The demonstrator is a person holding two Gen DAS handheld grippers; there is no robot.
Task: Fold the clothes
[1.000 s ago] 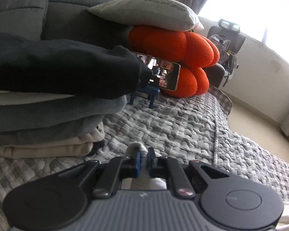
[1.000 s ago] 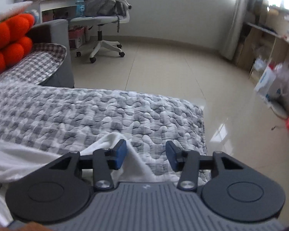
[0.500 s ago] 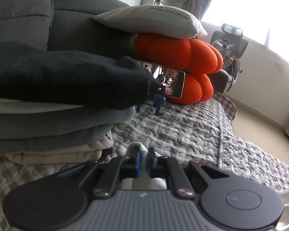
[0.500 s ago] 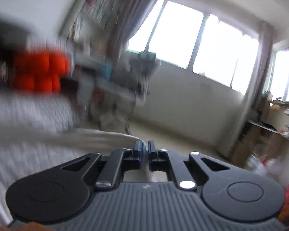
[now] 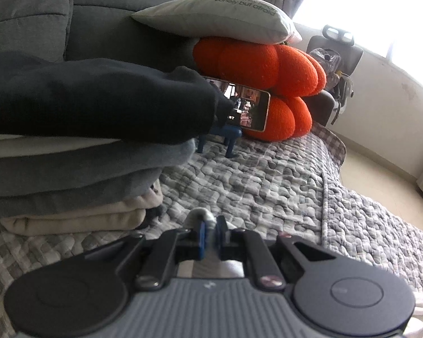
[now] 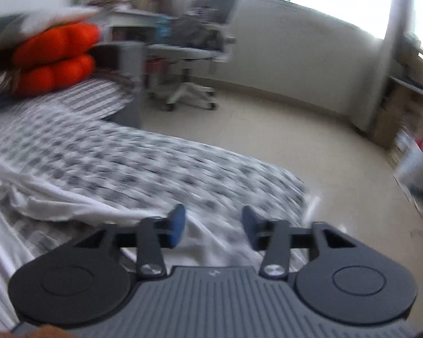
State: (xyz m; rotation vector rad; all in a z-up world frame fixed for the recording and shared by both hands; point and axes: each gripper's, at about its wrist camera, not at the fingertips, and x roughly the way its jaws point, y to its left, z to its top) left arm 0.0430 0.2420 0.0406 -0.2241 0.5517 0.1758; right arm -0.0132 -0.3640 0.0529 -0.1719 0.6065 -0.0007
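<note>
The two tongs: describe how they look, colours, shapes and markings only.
Both look alike. The left tongs have a grey ribbed body with a small pale logo, two black round-lobed side plates with embossed circles, black linkage arms on silver screws, and blue pads on the fingertips. The right tongs match: grey ribbed body, black plates, silver screws, blue pads. No cables or sleeves show clearly.

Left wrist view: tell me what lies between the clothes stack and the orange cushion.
A phone on a small blue stand, over the quilt.
</note>
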